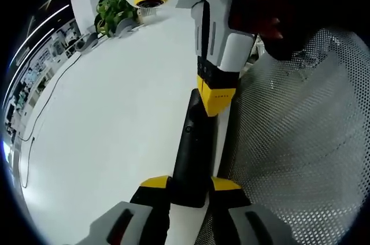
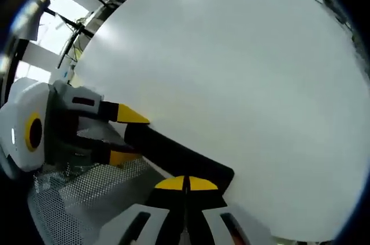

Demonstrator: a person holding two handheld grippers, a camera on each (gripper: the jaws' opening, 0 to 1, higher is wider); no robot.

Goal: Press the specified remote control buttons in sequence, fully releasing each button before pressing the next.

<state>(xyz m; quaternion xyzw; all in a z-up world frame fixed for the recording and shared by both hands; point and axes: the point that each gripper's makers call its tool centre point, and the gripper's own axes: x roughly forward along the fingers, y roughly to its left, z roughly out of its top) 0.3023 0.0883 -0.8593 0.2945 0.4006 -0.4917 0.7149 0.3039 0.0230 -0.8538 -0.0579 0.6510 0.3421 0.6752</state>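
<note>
The remote control [image 1: 193, 152] is lying as a long black bar in the lower centre of the left gripper view, on the white counter [image 1: 110, 112] along the edge of a perforated mesh surface [image 1: 295, 141]. Its near end is sitting between the yellow-tipped jaws of the left gripper [image 1: 191, 184], which are clamping it from both sides. Its buttons are too dark to make out, apart from a faint mark partway up. Its far end is being covered by the right gripper [image 1: 217, 100], which is coming down from the upper centre with its yellow tip touching the remote's top face. A hand [image 1: 254, 5] is gripping that tool at the upper right, largely lost in shadow. A potted plant [image 1: 113, 11] is standing in the upper left, partly cut off by the tool's white body.

In the right gripper view the remote control [image 2: 173, 152] is running diagonally across the lower centre, its face plain black with no buttons readable. The right gripper [image 2: 186, 184] is showing at the bottom with its two yellow tips pressed together, clenched with nothing between them, resting at the remote's end. The left gripper [image 2: 124, 135] is entering from the left, jaws on either side of the remote's other end. The mesh surface [image 2: 87, 193] is filling the lower left corner, and the counter [image 2: 231, 71] is spreading over the rest.
</note>
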